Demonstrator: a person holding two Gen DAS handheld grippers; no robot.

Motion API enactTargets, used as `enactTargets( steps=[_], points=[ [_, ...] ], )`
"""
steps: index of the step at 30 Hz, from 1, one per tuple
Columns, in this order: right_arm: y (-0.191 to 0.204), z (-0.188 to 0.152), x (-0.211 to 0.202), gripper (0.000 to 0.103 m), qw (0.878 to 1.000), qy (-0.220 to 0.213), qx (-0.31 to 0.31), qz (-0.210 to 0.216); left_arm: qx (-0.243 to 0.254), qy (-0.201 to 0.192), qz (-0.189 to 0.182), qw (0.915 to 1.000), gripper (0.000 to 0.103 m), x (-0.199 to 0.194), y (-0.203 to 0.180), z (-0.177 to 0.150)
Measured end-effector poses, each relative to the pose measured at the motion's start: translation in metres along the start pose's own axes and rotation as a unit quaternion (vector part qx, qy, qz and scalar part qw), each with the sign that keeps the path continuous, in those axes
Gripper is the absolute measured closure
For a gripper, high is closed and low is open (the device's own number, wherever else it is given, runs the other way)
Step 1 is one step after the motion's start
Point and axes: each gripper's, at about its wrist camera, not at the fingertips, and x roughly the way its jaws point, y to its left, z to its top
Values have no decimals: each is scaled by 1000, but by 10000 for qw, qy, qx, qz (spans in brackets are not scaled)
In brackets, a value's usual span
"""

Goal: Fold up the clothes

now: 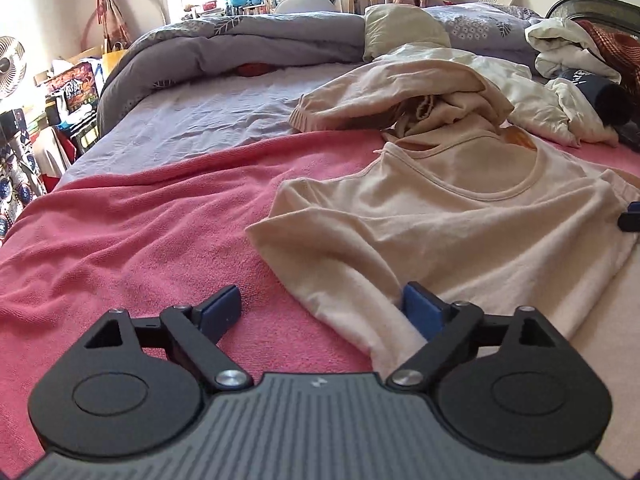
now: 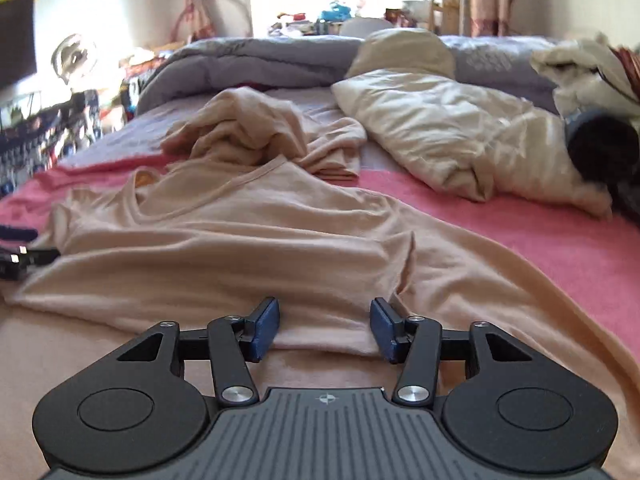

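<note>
A: Pink blanket (image 1: 132, 224) covers the near part of the bed; one beige shirt (image 1: 460, 220) lies spread on it, neckline away from the cameras.

B: Count of other garments?

A: One crumpled beige garment (image 1: 400, 92) directly beyond the shirt's neckline. One cream garment (image 2: 448, 128) to its right. One further white heap (image 1: 568, 48) at the far right, with a dark item beside it. One pillow (image 1: 404, 28) and one grey duvet (image 1: 240, 44) across the far side of the bed.

B: State of the left hand-held gripper (image 1: 322, 312)?

A: Jaws wide. A fold at the shirt's lower left edge lies between them, against the right pad; the left pad stands clear over the blanket. No grip.

B: Right hand-held gripper (image 2: 324, 330)?

A: Jaws partly apart, two blue pads visible. A raised ridge of the shirt's lower edge sits between them. Whether the pads press on the cloth cannot be told; this view is motion-blurred.

B: Are the two units visible to each other?

A: Yes. Each appears at the edge of the other's view, on opposite sides of the shirt.
</note>
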Motion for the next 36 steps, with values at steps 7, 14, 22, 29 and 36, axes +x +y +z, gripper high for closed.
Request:
enactTargets(
  steps=[7, 14, 22, 29, 36],
  points=[
    [-12, -3, -13, 58, 9802, -12, -926, -1751, -66, -11, 25, 10000, 9, 0, 2, -1],
    [46, 25, -15, 68, 9936, -603, -954, -3, -21, -50, 124, 9999, 6, 0, -1, -2],
    [58, 26, 23, 65, 9971, -272, -568, 419, 38, -93, 241, 9997, 5, -1, -4, -2],
    [-26, 35, 20, 65, 9964, -703, 436, -160, 43, -95, 282, 9995, 4, -1, -5, -2],
    [-31, 34, 49, 66, 9992, -211, 312, 157, -23, -71, 274, 9996, 2, 1, -3, -2]
  ],
)
